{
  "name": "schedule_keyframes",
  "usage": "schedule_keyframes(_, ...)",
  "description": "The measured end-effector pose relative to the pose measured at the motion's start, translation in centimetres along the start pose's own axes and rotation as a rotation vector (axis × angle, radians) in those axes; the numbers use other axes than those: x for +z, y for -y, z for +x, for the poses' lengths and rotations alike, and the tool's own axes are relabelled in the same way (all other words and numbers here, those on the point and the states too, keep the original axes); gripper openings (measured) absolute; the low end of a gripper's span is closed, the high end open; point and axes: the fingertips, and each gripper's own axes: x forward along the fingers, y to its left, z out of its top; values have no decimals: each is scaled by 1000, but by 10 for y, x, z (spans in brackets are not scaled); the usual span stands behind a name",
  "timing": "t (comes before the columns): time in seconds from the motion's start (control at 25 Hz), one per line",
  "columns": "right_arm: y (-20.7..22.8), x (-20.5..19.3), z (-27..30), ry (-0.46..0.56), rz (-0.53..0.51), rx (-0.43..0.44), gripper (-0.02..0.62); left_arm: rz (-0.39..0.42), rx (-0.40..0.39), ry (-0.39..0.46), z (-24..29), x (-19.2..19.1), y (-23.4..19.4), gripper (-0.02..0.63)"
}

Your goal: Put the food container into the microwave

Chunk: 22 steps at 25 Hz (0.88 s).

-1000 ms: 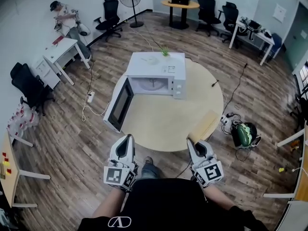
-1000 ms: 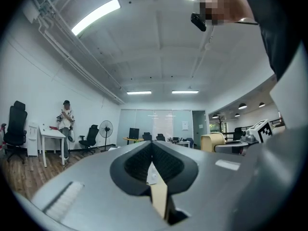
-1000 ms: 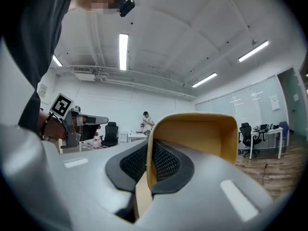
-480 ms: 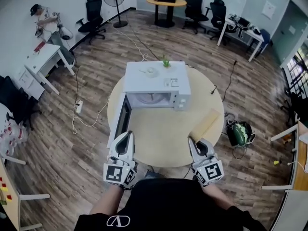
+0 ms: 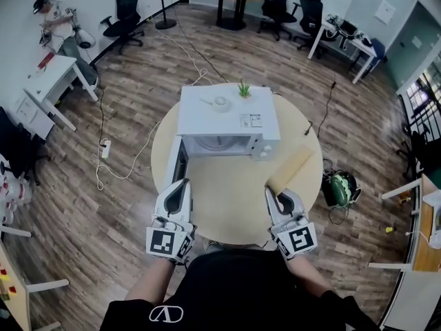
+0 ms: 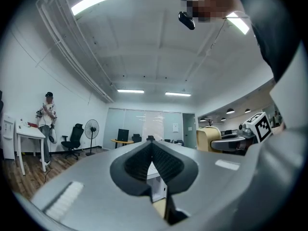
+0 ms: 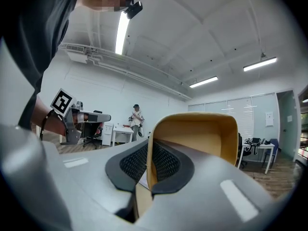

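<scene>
A white microwave [image 5: 227, 112] stands at the far side of the round wooden table [image 5: 227, 202], its door [image 5: 180, 164] swung open to the left. The tan food container [image 5: 291, 169] hangs over the table's right part, tilted, with my right gripper [image 5: 271, 197] shut on its near wall. In the right gripper view the container [image 7: 202, 134] fills the space ahead, its wall pinched between the pads of my right gripper [image 7: 149, 162]. My left gripper [image 5: 180, 185] hovers at the table's near left edge, close to the door. My left gripper [image 6: 153, 150] is shut, with nothing between its pads.
A small potted plant [image 5: 244, 88] and a white round object [image 5: 220, 103] sit on the microwave's top. A green bag [image 5: 337, 188] lies on the floor right of the table. Cables, office chairs and desks ring the room; a person [image 5: 45, 12] stands far left.
The view has closed in on the table. Both grippers now reach over its near edge, and the container has come along with the right one. Neither gripper changed state.
</scene>
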Motion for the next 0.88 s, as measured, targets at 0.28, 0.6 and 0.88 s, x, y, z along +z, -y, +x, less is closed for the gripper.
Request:
schedule_keyframes(0.28,27,0,18,31,12,44,14,19,30,-3,23,-2,12,0)
schedule_keyframes(0.6,48,0,32,46,13,89,13,29,51,-10,45,-1,23,0)
schedule_keyframes(0.88,57,0,46,39,6,105,12,15,64,-12,58,-3,19,0)
